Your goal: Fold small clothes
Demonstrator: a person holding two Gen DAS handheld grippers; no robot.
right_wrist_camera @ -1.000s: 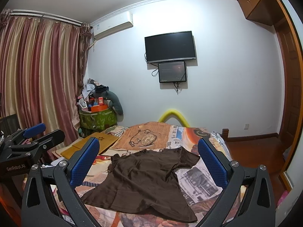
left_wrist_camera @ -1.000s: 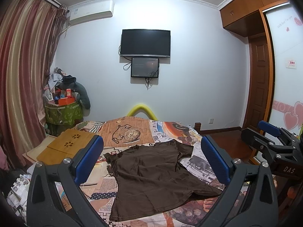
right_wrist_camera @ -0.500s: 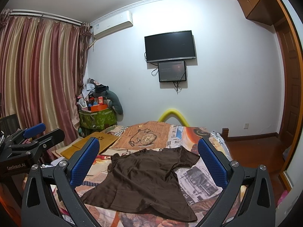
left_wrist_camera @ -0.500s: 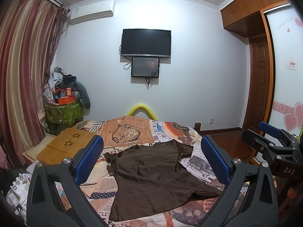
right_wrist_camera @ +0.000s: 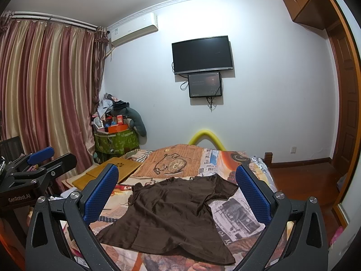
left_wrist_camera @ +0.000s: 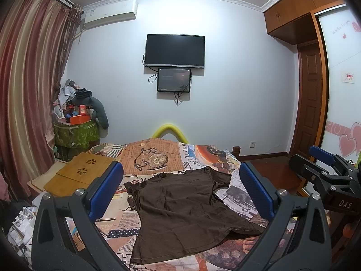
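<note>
Hovering wide open and empty above the bed's [left_wrist_camera: 158, 158] near edge, left gripper [left_wrist_camera: 180, 189] beside right gripper [right_wrist_camera: 177, 190], both facing the brown shirt [left_wrist_camera: 187, 210] lying spread flat mid-bed, collar toward the far end.

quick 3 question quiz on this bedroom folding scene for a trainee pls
1. True or false: the brown t-shirt lies spread out on the bed, not yet folded.
2. Which is held by a gripper? A) a sleeve B) the hem C) nothing
3. Fill in: the wooden lap tray lies to the ___ of the shirt in both views.

Key
1. True.
2. C: the left gripper and the right gripper are both open and above the shirt.
3. Left.
</note>
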